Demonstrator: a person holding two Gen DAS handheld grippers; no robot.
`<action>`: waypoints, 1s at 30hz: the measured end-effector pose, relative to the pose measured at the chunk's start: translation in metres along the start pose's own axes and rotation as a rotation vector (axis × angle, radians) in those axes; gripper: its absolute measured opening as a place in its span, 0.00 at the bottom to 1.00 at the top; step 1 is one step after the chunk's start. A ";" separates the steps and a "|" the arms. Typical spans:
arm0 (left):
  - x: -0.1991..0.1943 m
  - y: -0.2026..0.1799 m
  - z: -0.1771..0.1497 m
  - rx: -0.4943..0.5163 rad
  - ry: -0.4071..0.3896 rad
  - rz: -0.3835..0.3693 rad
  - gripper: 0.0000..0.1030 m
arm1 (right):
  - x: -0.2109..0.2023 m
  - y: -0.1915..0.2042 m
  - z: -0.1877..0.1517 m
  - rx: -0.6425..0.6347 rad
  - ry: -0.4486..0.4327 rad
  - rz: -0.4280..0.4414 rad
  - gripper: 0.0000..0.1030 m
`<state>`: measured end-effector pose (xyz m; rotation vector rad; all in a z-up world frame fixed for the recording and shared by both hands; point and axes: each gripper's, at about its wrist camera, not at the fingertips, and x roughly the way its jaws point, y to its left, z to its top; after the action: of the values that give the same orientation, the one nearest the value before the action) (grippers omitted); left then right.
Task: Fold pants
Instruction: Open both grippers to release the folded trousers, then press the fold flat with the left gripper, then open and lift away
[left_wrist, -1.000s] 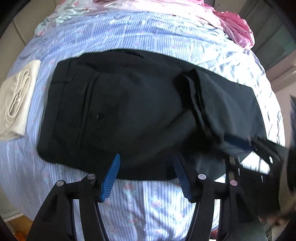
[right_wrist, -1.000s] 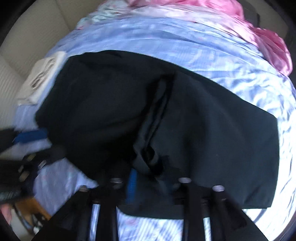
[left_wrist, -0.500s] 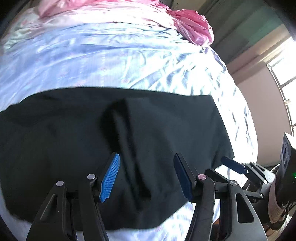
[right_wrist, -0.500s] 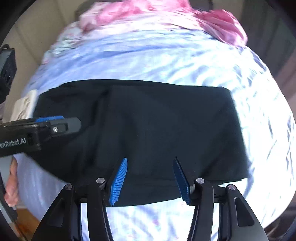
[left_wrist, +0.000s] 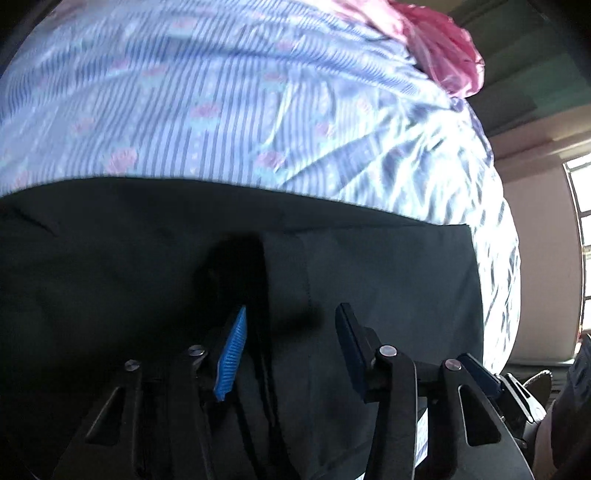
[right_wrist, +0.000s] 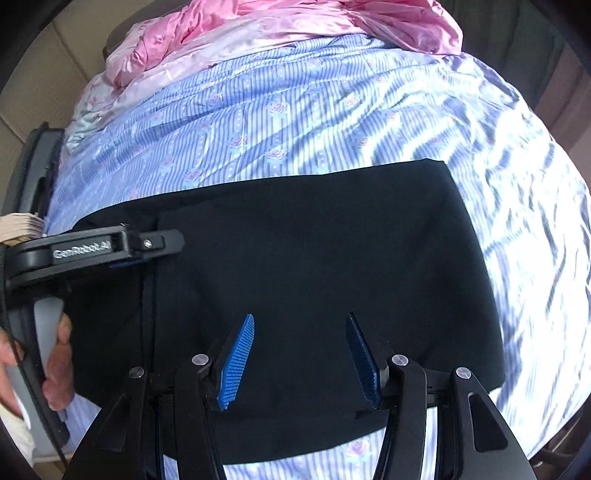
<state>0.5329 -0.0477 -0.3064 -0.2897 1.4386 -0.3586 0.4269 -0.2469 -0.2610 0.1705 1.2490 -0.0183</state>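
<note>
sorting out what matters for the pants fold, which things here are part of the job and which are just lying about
Part of the job:
black pants
left gripper
right gripper

Just lying about:
striped bedsheet
pink quilt
folded beige cloth

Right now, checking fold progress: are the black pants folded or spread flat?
Folded: on the black pants one layer lies over another, its edge showing near the left tongs.

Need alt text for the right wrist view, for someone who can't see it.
Black pants lie flat on a blue striped bedsheet, the open right claw just above them with nothing between its pads. The left claw reaches in from the left; pink bedding behind.
</note>
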 end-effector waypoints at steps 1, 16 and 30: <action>0.001 0.002 -0.001 -0.007 0.001 0.006 0.38 | 0.002 0.000 0.002 -0.001 0.001 0.002 0.52; -0.022 0.029 -0.021 0.005 -0.023 0.082 0.08 | 0.013 0.031 0.007 -0.080 0.020 0.055 0.52; -0.134 0.122 -0.102 -0.074 -0.206 0.311 0.58 | 0.049 0.097 -0.047 -0.196 0.221 0.064 0.52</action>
<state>0.4269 0.1201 -0.2455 -0.1537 1.2704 -0.0211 0.4084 -0.1409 -0.3102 0.0428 1.4565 0.1819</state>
